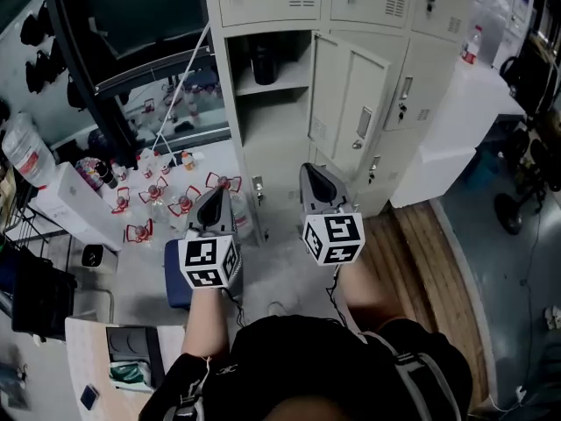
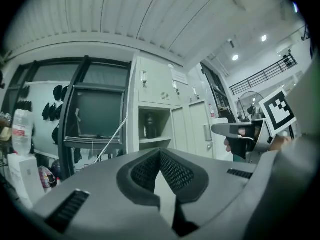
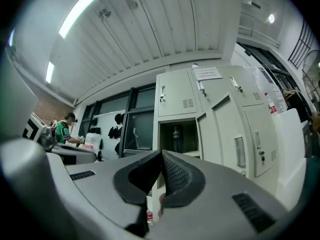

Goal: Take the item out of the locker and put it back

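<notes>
Facing a bank of pale metal lockers (image 1: 230,103), with one door (image 1: 351,95) swung wide to the right of its compartment. Inside, on the upper shelf (image 1: 279,84) and set toward the back: a dark bottle (image 1: 263,61), upright and alone, well apart from both tools.

Nearer the camera, side by side and aimed at the open compartment: the left tongs (image 1: 213,193) and the right tongs (image 1: 314,170). Each pressed fully together, nothing caught between the pads, both well short of the shelf. No contact yet with door, shelf or bottle.

Judging by its look, probably a rigid flask of metal or hard plastic, with a smooth wall that may prove slick under the pads. Likely moderate in weight, heavier if full. Tall and narrow, so apt to tip if nudged near the top.

Best taken around the middle of the body, below the cap, pads on opposite sides and squeezed firmly. Needs one pair of tongs spread wide first. Worth keeping upright on the way out and clear of the door edge and the shelf lip, then set back flat on the same shelf.
</notes>
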The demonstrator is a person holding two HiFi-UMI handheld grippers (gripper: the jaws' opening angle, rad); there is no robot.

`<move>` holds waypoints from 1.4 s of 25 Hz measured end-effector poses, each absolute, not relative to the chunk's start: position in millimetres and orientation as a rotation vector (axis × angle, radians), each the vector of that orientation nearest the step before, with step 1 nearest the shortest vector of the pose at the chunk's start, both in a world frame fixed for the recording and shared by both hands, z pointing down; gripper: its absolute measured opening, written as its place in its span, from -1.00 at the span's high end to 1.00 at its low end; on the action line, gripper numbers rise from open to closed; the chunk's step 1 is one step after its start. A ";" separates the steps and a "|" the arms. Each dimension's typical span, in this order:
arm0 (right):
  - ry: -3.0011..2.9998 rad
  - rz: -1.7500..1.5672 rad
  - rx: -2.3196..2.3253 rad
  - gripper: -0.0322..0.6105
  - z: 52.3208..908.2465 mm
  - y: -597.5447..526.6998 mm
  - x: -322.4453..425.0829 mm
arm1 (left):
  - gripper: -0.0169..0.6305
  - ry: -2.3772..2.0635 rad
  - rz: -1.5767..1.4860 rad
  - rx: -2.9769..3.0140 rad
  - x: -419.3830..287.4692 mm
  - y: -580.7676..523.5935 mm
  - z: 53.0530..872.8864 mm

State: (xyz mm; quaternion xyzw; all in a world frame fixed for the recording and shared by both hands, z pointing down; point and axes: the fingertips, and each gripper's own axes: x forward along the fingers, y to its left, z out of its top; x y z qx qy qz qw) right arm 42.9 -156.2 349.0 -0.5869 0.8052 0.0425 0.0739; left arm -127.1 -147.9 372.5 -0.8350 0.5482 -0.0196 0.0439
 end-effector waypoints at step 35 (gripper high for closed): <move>2.510 0.061 -1.747 -0.61 290.3 -577.4 18.0 | 0.91 1.869 -0.103 -2.410 -138.7 -402.6 357.2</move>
